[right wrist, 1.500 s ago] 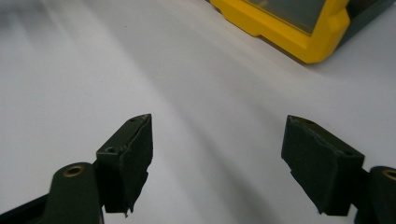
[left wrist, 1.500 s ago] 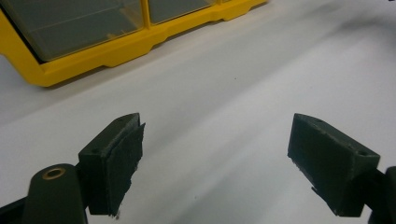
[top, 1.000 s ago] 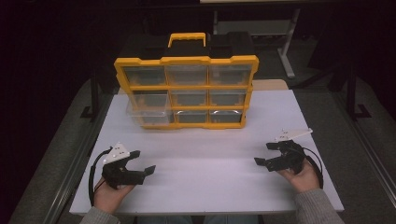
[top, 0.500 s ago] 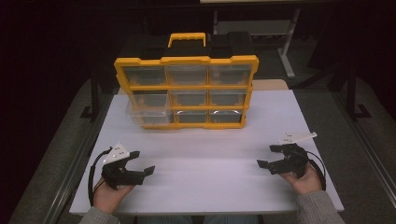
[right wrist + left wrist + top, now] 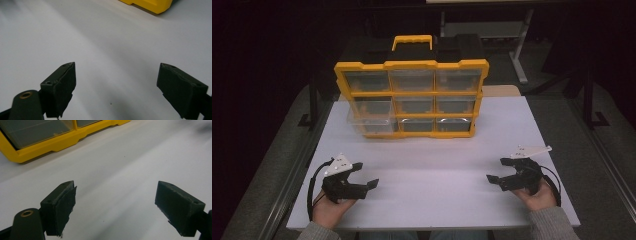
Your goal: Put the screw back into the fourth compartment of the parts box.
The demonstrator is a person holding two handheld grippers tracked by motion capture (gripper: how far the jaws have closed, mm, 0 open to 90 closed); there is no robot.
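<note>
Both sets of jaws spread wide, nothing held: left gripper [image 5: 366, 176] at 7 o'clock on the table [image 5: 437, 165], right gripper [image 5: 496, 171] at 5. Yellow drawer organizer [image 5: 412, 97] stands upright at 12, well apart from both; its bottom-left clear drawer [image 5: 369, 122] sticks out.

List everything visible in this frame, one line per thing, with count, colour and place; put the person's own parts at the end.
organizer case: one, yellow frame with black carry-handle top, nine clear drawers in three rows, standing upright at the far middle of the table.
pulled-out drawer: one, clear, bottom-left of the case, sticking out past the frame.
table: one, white top, bare between the case and the near edge.
left hand-held gripper: one, black with grey plate, near-left of the table, jaws open, empty.
right hand-held gripper: one, black with grey plate, near-right, jaws open, empty.
hands: two, with grey sleeves, at the near edge.
</note>
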